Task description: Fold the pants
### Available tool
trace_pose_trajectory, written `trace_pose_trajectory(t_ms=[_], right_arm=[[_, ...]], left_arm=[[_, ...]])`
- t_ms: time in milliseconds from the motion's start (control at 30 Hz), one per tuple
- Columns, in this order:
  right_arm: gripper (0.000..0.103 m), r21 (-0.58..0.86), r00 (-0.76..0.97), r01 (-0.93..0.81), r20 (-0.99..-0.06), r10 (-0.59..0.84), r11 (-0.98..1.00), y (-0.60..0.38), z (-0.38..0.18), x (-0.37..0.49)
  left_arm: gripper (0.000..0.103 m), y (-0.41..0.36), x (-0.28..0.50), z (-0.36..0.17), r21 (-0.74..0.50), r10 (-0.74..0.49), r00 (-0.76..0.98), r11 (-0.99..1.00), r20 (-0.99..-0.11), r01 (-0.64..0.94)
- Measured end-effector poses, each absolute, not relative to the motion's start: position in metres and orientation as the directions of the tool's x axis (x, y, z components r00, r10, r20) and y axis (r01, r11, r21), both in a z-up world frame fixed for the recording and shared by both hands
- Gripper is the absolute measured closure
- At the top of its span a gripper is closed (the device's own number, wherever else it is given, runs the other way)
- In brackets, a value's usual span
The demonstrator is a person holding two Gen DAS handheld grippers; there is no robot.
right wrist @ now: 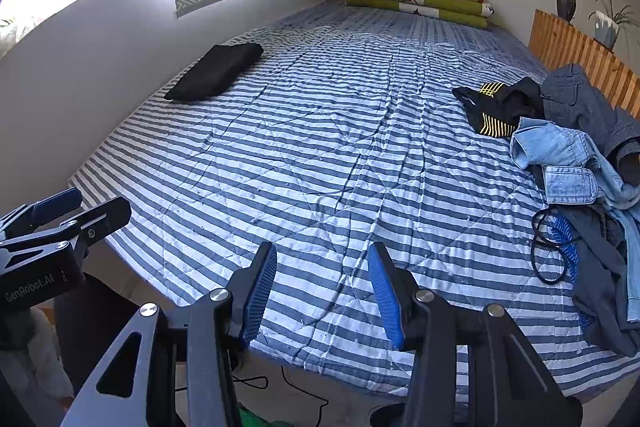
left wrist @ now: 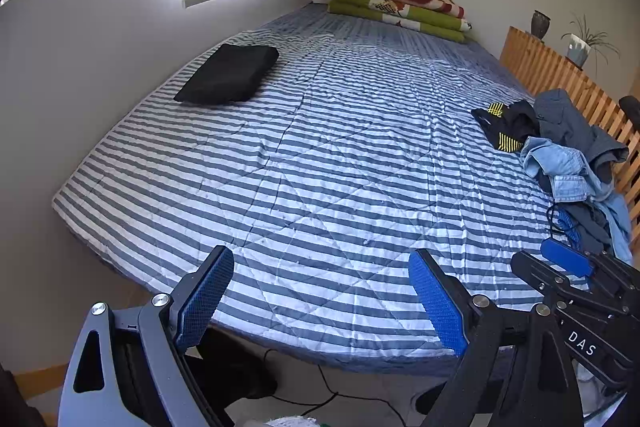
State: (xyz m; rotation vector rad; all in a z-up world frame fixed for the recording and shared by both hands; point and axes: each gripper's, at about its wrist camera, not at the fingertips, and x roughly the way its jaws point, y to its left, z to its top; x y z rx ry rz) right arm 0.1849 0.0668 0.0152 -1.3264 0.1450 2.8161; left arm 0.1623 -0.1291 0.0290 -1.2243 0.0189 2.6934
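2 grippers, left (left wrist: 322, 301) and right (right wrist: 322, 293), hover with fingers spread and empty over the near edge of a striped quilt (left wrist: 320, 167). Unfolded pants (right wrist: 580, 163) lie heaped at its right side by a wooden slatted rail (left wrist: 560, 75); folded black pants (left wrist: 228, 73) rest near the left wall.

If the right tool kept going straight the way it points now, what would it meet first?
Most likely the bare striped quilt. The right tool is open and empty, aimed over the bed's near edge. The clothes pile lies off to its right, the folded black garment far left. Depth is uncertain.
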Motion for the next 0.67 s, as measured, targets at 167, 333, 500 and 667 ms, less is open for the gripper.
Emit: trace_pose_trajectory(t_ms=[167, 333, 500, 667], right_arm=[[0.059, 0.075, -0.631, -0.061, -0.776, -0.02, -0.995, 0.068, 0.012, 0.183], [0.059, 0.077, -0.623, -0.066, -0.782, -0.019, -0.995, 0.071, 0.007, 0.179], [0.059, 0.063, -0.614, -0.096, -0.789, 0.009, -0.993, 0.077, 0.0, 0.173], [0.059, 0.051, -0.601, -0.155, -0.797, 0.053, -0.987, 0.094, -0.01, 0.166]], left_arm=[[0.011, -0.129, 0.158, 0.025, -0.063, 0.161, -0.639, -0.983, -0.752, -0.173], [0.009, -0.127, 0.149, 0.019, -0.066, 0.164, -0.634, -0.982, -0.756, -0.176], [0.009, -0.115, 0.127, 0.015, -0.041, 0.172, -0.639, -0.976, -0.749, -0.214], [0.009, -0.096, 0.097, 0.01, -0.025, 0.2, -0.645, -0.963, -0.738, -0.269]])
